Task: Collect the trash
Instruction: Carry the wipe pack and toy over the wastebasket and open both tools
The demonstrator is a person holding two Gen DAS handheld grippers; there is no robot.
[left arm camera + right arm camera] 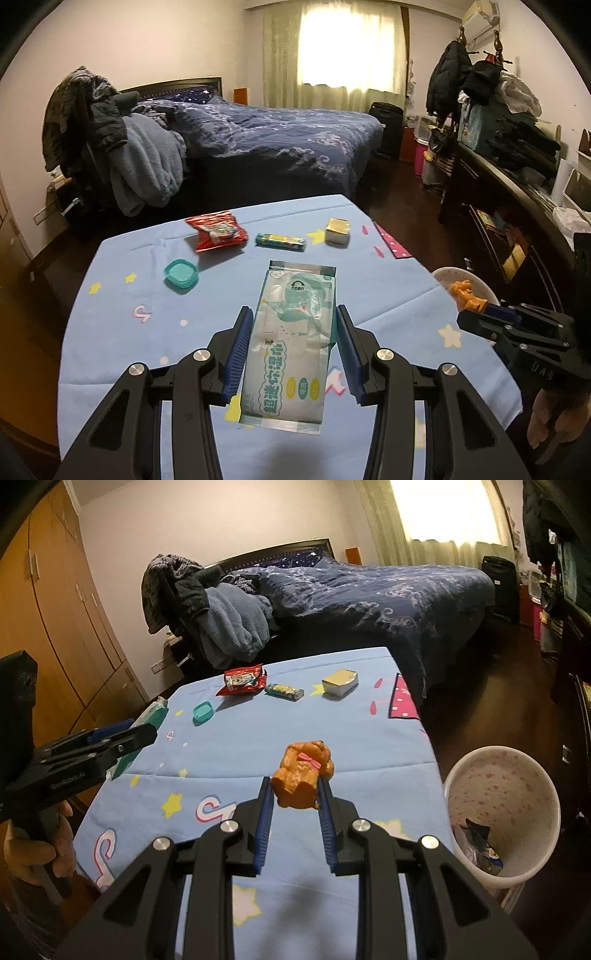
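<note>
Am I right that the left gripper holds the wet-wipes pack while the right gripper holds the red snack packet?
Not quite: the right gripper holds an orange toy, as the right wrist view shows. The red snack packet lies on the table. The left gripper does hold the wet-wipes pack.

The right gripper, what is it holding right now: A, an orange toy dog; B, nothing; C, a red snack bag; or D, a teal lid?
A: in the right wrist view the right gripper has its blue pads closed on the orange toy dog, lifted above the blue tablecloth, with the bin just off to the side.
</note>
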